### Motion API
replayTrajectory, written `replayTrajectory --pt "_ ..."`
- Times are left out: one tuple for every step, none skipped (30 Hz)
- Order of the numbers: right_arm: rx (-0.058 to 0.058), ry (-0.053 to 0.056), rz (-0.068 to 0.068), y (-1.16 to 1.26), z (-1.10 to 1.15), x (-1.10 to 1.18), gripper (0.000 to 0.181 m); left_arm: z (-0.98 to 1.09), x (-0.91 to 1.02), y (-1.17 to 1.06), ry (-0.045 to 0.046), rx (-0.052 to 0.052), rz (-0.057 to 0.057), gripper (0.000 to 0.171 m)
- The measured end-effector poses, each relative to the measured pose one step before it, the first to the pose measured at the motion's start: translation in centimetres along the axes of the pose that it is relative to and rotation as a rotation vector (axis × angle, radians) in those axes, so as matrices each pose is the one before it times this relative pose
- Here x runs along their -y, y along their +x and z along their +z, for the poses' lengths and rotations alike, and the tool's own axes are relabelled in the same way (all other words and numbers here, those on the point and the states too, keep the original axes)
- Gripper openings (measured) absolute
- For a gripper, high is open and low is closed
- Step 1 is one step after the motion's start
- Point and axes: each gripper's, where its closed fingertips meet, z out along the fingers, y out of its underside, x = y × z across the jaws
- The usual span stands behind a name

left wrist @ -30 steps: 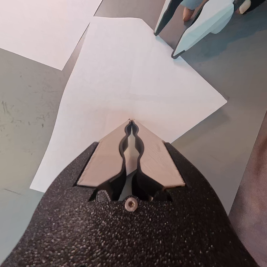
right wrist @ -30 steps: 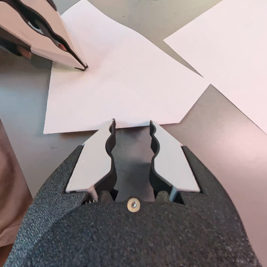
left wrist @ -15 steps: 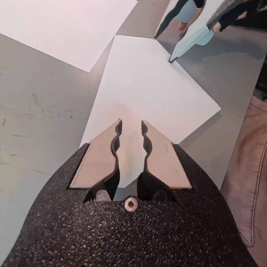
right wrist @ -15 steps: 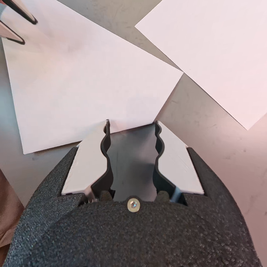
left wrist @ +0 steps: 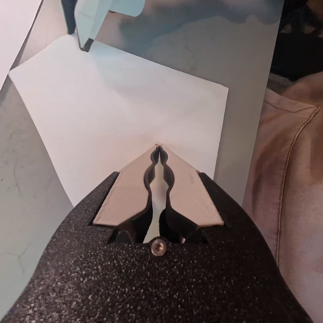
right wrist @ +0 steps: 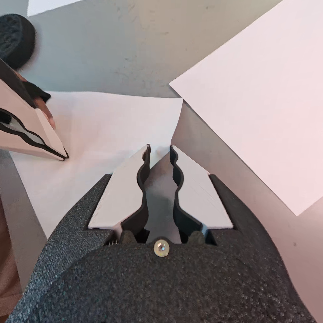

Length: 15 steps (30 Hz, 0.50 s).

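A: Left gripper (left wrist: 159, 147), condition?

B: Fingers are brought together, tips meeting. The tips press down on the near white sheet (left wrist: 111, 108), well inside its edges. White paper shows through the slot behind the tips, but whether a fold of the sheet is pinched there cannot be told. In the right wrist view the same gripper (right wrist: 66, 158) enters from the left, tips closed and touching the sheet.

A: Right gripper (right wrist: 160, 146)?

B: Narrow gap, fingers apart. It sits at the sheet's (right wrist: 108, 125) near corner. A raised corner of paper stands in the gap between the fingers; contact with the pads cannot be confirmed. In the left wrist view it (left wrist: 83, 43) appears at the far edge of the sheet, blurred.

A: Supporting surface?

B: A grey table (right wrist: 108, 52), scuffed and scratched. The sheet lies on it and is not fully flat.

A: Items farther off?

B: A second white sheet (right wrist: 262, 97) lies to the right in the right wrist view, close beside the first, its corner almost touching it. A third piece of white paper (right wrist: 52, 7) shows at the top left edge. A pinkish-brown garment (left wrist: 288, 174) borders the table on the right of the left wrist view.
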Motion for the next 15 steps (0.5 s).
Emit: replayTrajectory --pt "0.0291 0.0344 -0.0009 -0.400 -0.059 0.784 0.020 0.277 0.301 0.228 0.00462 -0.0133 -0.0152 0.000" --pt "0.0412 0.0376 0.0040 -0.617 -0.120 0.833 0.020 0.264 0.298 0.072 0.00764 -0.0064 -0.0169 0.000" --pt "0.0461 0.0425 0.0067 -0.732 -0.169 0.870 0.020 0.218 0.284 -0.097 0.00913 0.0007 -0.0176 0.000" --pt "0.0313 0.0331 0.0125 -0.529 -0.215 0.678 0.021 0.183 0.227 -0.153 0.00829 0.0032 -0.0164 0.000" --pt "-0.0071 0.0090 0.0170 0.095 -0.238 0.247 0.024 0.134 0.200 -0.215 0.00745 0.0065 -0.0156 0.000" --pt "-0.0433 -0.0249 0.0142 0.733 -0.296 -0.357 0.030 0.102 0.160 -0.230 0.00718 0.0090 -0.0154 0.000" --pt "-0.0568 -0.0453 0.0014 0.998 -0.302 -0.811 0.042 0.076 0.127 -0.179 0.00753 0.0081 -0.0161 0.000" --pt "-0.0486 -0.0592 -0.0118 0.860 -0.213 -1.200 0.048 0.055 0.095 -0.116 0.00852 0.0075 -0.0134 0.000" --pt "-0.0113 -0.0518 -0.0130 0.196 -0.059 -1.282 0.049 0.034 0.066 -0.122 0.00860 0.0122 -0.0083 0.000" --pt "0.0222 -0.0449 0.0076 -0.418 0.125 -1.218 0.049 0.038 0.064 -0.111 0.00834 0.0153 -0.0039 0.000" --pt "0.0192 -0.0307 0.0188 -0.422 0.284 -0.938 0.048 0.046 0.051 -0.085 0.00680 0.0163 -0.0013 0.000" --pt "0.0052 -0.0096 0.0040 -0.286 0.275 -0.467 0.048 0.060 0.051 -0.043 0.00443 0.0169 0.0027 0.000" --pt "-0.0200 0.0146 -0.0132 0.020 -0.108 0.180 0.042 0.049 0.051 -0.009 0.00173 0.0150 0.0040 0.000" --pt "0.0011 -0.0230 -0.0008 -0.235 0.052 -0.197 0.044 0.055 0.052 0.000 0.00107 0.0120 -0.0003 0.000" --pt "0.0016 -0.0108 -0.0018 -0.266 0.126 -0.015 0.045 0.073 0.065 -0.003 0.00296 0.0102 -0.0047 0.000"
